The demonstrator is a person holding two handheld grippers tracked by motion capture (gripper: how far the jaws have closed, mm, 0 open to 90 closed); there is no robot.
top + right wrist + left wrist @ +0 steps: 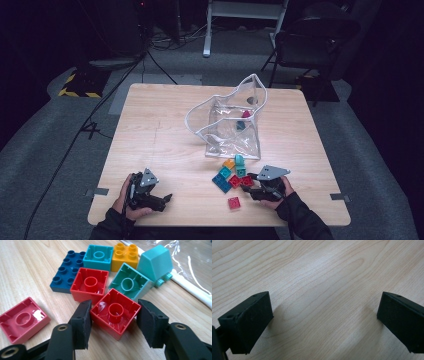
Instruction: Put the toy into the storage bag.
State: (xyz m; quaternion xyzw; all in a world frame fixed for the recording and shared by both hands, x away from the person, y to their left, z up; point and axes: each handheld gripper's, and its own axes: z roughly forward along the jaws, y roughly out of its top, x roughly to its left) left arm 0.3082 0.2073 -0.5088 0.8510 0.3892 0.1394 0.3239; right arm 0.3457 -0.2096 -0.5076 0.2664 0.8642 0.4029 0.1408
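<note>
Right claw (pixel 113 322) pinches a red brick (pixel 115 312), hollow side up, on the counter (pixel 165 150) at the near edge of a brick cluster before the clear bag (pixel 232 125). Left claw (pixel 324 322) rests spread over bare wood.

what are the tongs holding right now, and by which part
The right tongs clamp the nearest red brick by two opposite side walls. The left tongs hold nothing.
</note>
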